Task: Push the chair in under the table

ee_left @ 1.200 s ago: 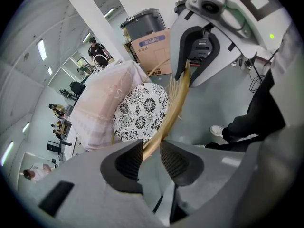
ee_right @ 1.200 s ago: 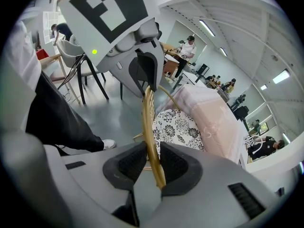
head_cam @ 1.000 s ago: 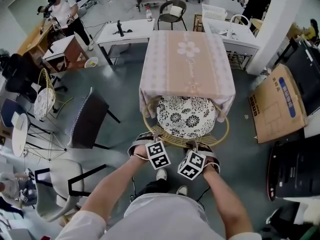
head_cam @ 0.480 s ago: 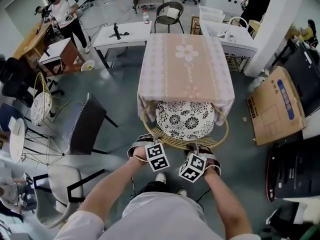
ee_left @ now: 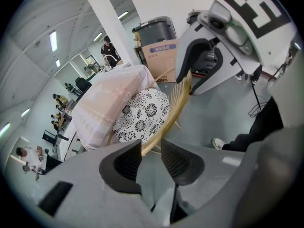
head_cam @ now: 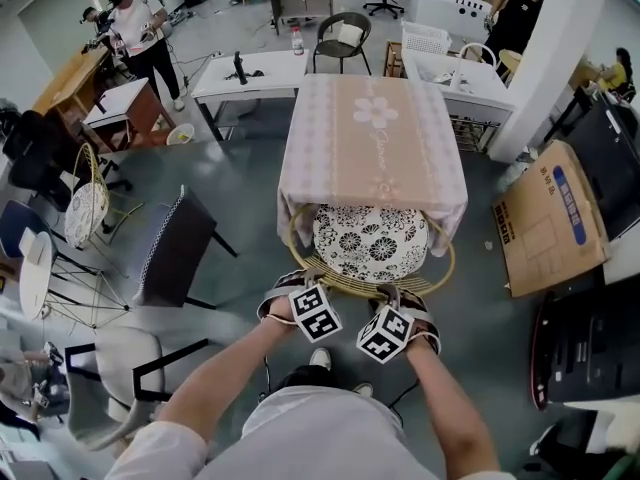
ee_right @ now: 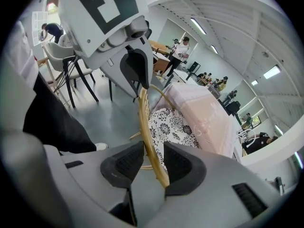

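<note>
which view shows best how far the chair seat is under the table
The head view: from above, the floral seat cushion lies partly under the tablecloth. Both gripper views give only a slanted sliver of cushion behind the rattan rim.

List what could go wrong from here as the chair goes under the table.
1. Both sets of jaws have just been opening: the chair's back rim stands loose between the right gripper's jaws and only at the tips of the left gripper's, so a push may slip off it.
2. The tablecloth hangs over the cushion; the chair might snag and drag it.
3. The rim looks nearly as wide as the cloth; legs hidden beneath may block it.
</note>
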`<move>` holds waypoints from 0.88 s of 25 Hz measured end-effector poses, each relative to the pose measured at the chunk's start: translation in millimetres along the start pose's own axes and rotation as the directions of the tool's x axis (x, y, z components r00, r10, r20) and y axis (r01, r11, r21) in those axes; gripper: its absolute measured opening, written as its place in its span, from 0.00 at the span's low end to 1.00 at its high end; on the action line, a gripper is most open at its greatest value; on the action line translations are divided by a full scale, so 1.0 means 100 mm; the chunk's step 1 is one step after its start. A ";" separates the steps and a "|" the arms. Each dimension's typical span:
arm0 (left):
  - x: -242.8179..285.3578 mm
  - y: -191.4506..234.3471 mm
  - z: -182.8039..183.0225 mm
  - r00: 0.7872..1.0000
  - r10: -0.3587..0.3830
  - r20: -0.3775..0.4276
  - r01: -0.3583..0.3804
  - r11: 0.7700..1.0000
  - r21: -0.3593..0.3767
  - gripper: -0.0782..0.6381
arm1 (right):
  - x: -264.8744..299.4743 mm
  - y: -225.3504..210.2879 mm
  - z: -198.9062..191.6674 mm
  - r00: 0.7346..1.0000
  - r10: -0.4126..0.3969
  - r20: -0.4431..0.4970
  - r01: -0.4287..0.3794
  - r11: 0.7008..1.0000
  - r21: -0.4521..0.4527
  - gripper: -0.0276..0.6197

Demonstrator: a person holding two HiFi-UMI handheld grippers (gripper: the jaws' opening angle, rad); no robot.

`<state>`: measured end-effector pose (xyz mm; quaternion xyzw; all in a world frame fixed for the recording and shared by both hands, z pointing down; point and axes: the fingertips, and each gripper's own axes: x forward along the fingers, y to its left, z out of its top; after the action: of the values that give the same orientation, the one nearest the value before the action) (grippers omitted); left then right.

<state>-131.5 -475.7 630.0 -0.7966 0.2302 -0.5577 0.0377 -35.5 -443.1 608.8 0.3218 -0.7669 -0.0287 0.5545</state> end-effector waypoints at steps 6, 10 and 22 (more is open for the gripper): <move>-0.24 -0.14 0.18 0.995 0.025 0.101 -0.014 0.994 -0.104 0.28 | -0.26 -0.08 0.02 0.995 -0.063 0.077 0.049 0.984 0.171 0.15; -0.40 -0.25 0.34 0.986 0.013 0.167 0.024 0.975 -0.219 0.28 | -0.49 -0.16 0.03 0.985 -0.100 0.139 0.053 0.951 0.305 0.13; -1.34 -0.43 1.00 0.871 0.175 0.460 0.125 0.826 -0.550 0.18 | -1.30 -0.22 0.19 0.913 -0.210 0.349 -0.030 0.820 0.572 0.07</move>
<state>-63.8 -402.6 488.9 -0.8832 0.3779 -0.2431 -0.1342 -18.5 -398.0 485.0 0.4955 -0.8201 0.1083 0.2649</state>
